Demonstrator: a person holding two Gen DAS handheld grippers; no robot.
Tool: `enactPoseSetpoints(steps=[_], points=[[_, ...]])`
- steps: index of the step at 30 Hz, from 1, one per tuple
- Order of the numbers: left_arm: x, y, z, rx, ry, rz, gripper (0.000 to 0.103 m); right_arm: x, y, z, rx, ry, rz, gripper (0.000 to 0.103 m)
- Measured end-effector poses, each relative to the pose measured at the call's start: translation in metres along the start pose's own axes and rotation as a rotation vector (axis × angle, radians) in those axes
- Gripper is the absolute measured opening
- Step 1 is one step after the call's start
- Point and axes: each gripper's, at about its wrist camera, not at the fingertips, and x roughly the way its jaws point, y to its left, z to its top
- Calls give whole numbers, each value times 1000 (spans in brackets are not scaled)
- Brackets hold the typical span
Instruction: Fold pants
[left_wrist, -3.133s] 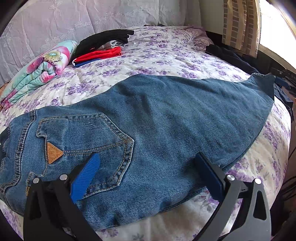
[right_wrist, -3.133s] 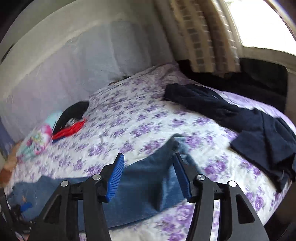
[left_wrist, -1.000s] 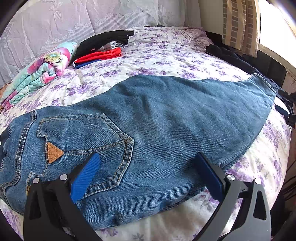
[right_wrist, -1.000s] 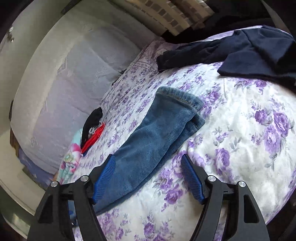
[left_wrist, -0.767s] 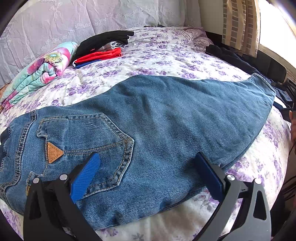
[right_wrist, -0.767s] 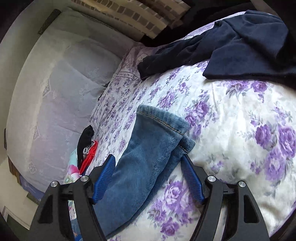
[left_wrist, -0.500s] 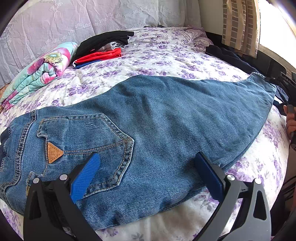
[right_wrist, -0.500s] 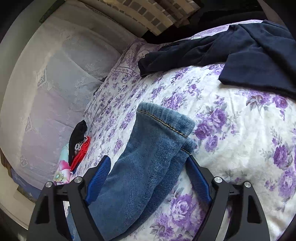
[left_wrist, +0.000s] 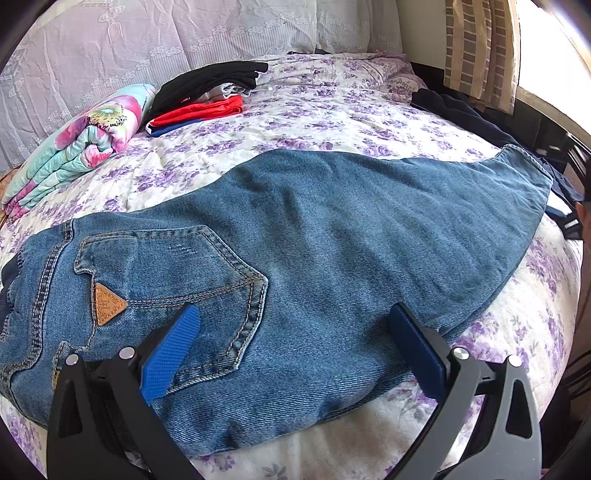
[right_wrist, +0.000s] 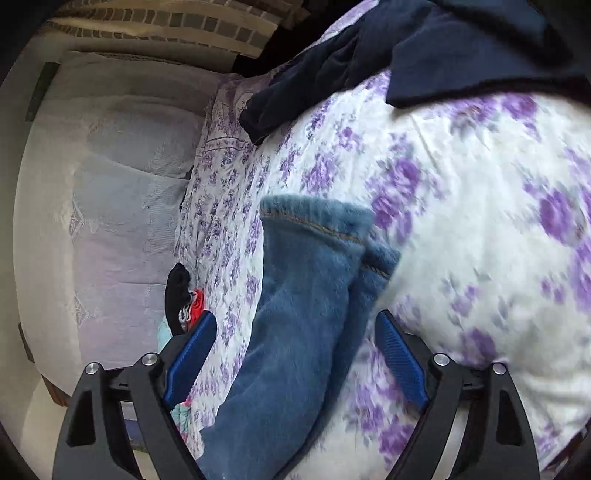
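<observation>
Across the floral bed (left_wrist: 332, 110), jeans (left_wrist: 332, 229) laid flat, folded lengthwise w/ legs stacked, back pocket (left_wrist: 170, 280) up at the waist end nearest the left gripper (left_wrist: 291, 350), which hovers w/ fingers spread wide, gripping nothing, same spot as 3 s ago. Over at the far hem (right_wrist: 314, 221) from that pocket, right gripper (right_wrist: 291, 350) swung in and dropped low since 3 s ago, now straddling the stacked cuffs, fingers apart, nothing pinched yet. Probably lined up to pinch hems and carry them toward the waist for the crosswise fold; view blurred from motion, so contact w/ denim can't be confirmed.
</observation>
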Motion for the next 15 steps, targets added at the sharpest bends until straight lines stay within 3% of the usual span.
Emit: enactPoseSetpoints(steps=[4, 8, 9, 11, 15], points=[[0, 1, 1, -1, -5, -1, 99, 9, 11, 5, -77, -67, -24, 86], [-6, 3, 0, -8, -34, -8, 99, -2, -1, -5, -125, -90, 16, 31], [-11, 1, 1, -7, -52, -10, 99, -2, -7, -6, -123, -86, 13, 25], [-27, -8, 8, 1, -107, -45, 99, -2, -21, -5, -122, -75, 34, 19], [-57, -44, 31, 7, -267, -156, 99, -5, -16, -9, -183, -99, 7, 20]])
